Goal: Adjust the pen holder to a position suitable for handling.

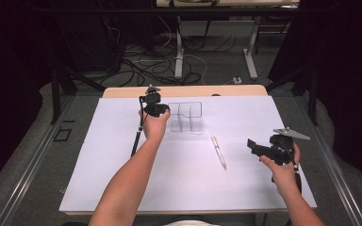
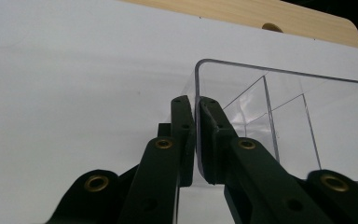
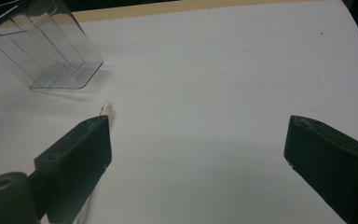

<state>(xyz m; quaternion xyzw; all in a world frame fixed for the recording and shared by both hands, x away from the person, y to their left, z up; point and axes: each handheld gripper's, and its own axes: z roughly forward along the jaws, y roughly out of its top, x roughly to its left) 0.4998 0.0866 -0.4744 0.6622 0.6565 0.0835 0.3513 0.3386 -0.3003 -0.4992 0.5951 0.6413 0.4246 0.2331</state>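
Black fingers (image 3: 77,163) of the right gripper (image 1: 260,149) stand wide apart with nothing between them, one jaw low at the left of the right gripper view and the other at its right edge. In the high view this gripper is held in the person's right hand (image 1: 283,165) above the near right part of the white rectangular table sheet (image 1: 122,179), with a grey three-cornered plate (image 1: 291,133) on top of it. Just beyond its left jaw, the tip of a slim translucent white pen (image 3: 106,110) peeks out. In the high view the pen (image 1: 218,151) lies flat on the sheet, between the two hands and a little nearer the right one, touching neither gripper.

Farther back, the left gripper (image 1: 154,109) is held in the person's left hand (image 1: 154,123), and its forearm reaches forward over the middle of the sheet. In the left gripper view its two black jaws are drawn narrow and pinch the thin left wall of a clear plastic rectangular organizer box with inner dividers (image 2: 279,116). The box (image 1: 186,117) stands upright on the far middle of the sheet, just right of the left hand and beyond the pen. A black cable (image 1: 136,136) trails from the left gripper toward the near left.

Beyond the sheet runs the pale wooden table edge (image 1: 188,90), and past it a grey floor with tangled cables (image 1: 155,66) and white table legs (image 1: 179,52).
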